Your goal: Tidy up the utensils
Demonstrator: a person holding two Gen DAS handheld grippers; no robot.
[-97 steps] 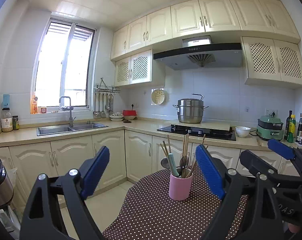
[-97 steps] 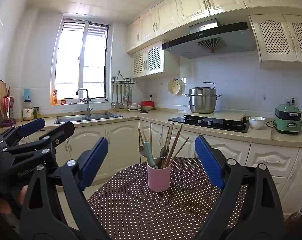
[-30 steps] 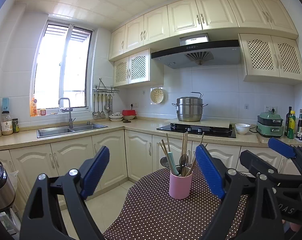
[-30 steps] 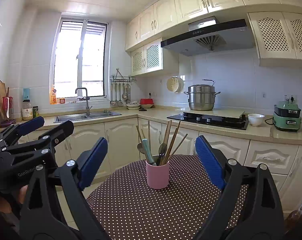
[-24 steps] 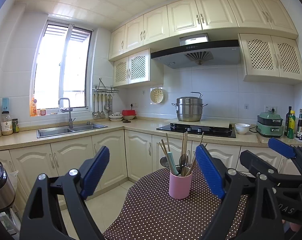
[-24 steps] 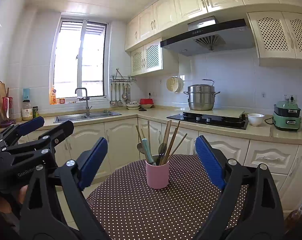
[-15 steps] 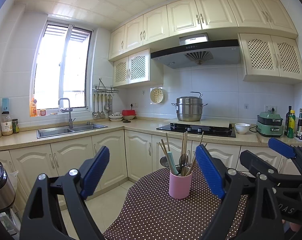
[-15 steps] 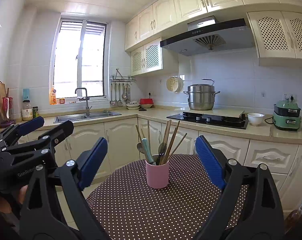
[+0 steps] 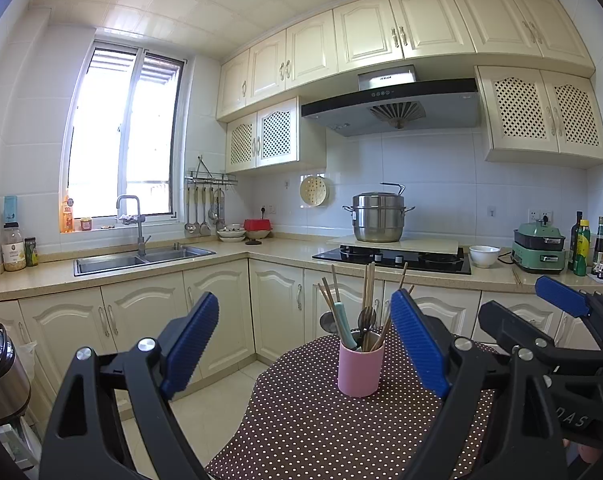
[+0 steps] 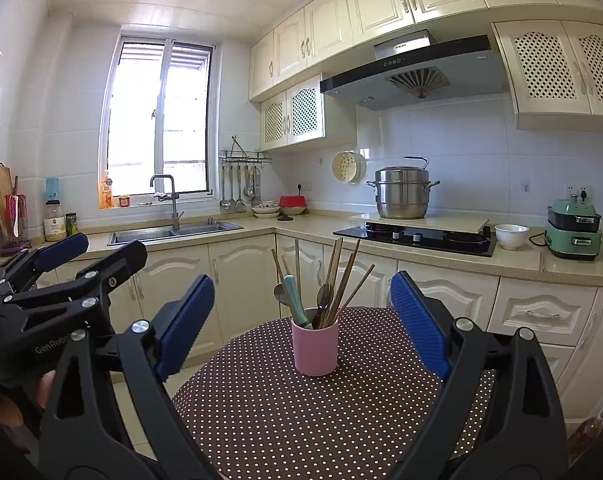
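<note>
A pink cup (image 9: 360, 369) stands upright on a round table with a brown polka-dot cloth (image 9: 309, 420). It holds several wooden chopsticks (image 9: 366, 300), spoons and a teal-handled utensil (image 9: 343, 324). The cup also shows in the right wrist view (image 10: 315, 347), with the chopsticks (image 10: 343, 280) fanned out. My left gripper (image 9: 305, 344) is open and empty, short of the cup. My right gripper (image 10: 303, 320) is open and empty, also short of the cup. Each gripper shows at the edge of the other's view.
An L-shaped counter runs behind the table with a sink (image 9: 141, 258), a black hob (image 9: 393, 258) with a steel pot (image 9: 377, 216), a white bowl (image 9: 484, 256) and a green cooker (image 9: 539, 246). Tiled floor (image 9: 205, 404) lies left of the table.
</note>
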